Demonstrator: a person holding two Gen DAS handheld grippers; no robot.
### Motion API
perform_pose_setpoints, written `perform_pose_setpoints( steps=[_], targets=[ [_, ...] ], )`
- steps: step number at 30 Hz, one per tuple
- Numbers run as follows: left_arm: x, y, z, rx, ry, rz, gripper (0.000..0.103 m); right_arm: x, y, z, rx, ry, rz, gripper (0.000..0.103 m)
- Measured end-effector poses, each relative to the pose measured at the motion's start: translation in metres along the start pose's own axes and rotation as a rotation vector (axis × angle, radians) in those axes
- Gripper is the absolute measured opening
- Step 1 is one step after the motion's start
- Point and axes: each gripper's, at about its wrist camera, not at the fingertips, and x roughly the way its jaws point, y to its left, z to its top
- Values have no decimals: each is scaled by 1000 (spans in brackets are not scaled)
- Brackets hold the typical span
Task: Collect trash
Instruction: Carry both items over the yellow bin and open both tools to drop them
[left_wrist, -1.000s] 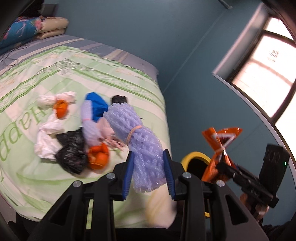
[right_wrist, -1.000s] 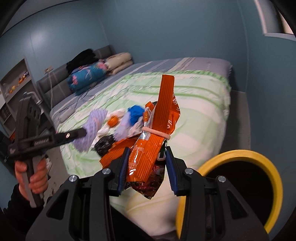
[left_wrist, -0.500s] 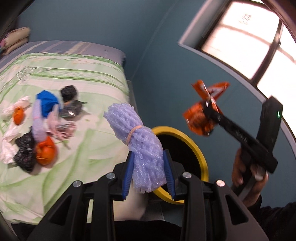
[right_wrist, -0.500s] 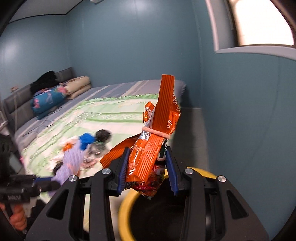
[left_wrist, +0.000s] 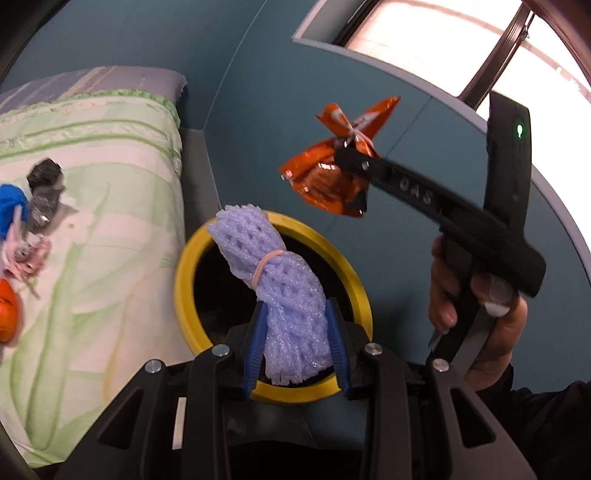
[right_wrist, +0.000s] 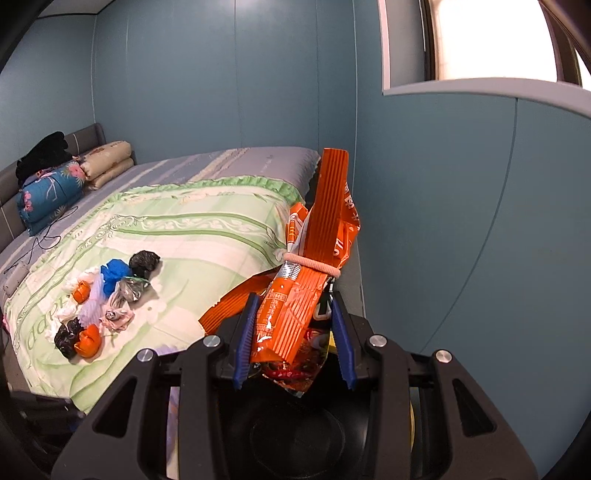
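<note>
- We hold the left gripper (left_wrist: 295, 343) pinched on the purple foam net (left_wrist: 280, 295), a bundle tied with a rubber band; its blue pads press both sides of the lower half.
- The net hangs over the mouth of the yellow-rimmed bin (left_wrist: 271, 306), which stands on the floor just beside the bed (left_wrist: 92, 184).
- We hold the right gripper (right_wrist: 293, 341) clamped on the orange snack wrapper (right_wrist: 310, 277), also banded; from the left wrist view it sits above the far side of the bin rim, nearer the wall.
- Risk: the wrapper is light and fans out wide. If we release it from this height and this far off centre, we judge it may flutter past the rim and land on the floor.
- Risk: the net is springy foam. It may cling to a pad on release, or bounce on the rim if we let go while tilted.
- Risk: both grippers crowd one opening; a simultaneous drop may cause a collision.
- Remaining trash (right_wrist: 103, 295) lies in a cluster on the bed, well apart from the bin.
- Change from one second ago: both grippers have swung from over the bed to the bin; the grip on each item is unchanged.
</note>
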Motion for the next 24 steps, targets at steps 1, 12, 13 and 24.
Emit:
perform_pose_setpoints(
  steps=[1,12,13,24],
  targets=[
    [5,1,-2,-8,10,-7,30,2,-1,-1,0,10,2,36],
    [25,1,-12,-8,66,-25,30,22,-8,-9,19,105,39,37],
    [25,1,-12,-8,65,-25,30,22,-8,-9,21,105,40,37],
    [17,-4,-17,2,59,-30,40,25,-18,-8,63,106,32,45]
  ],
)
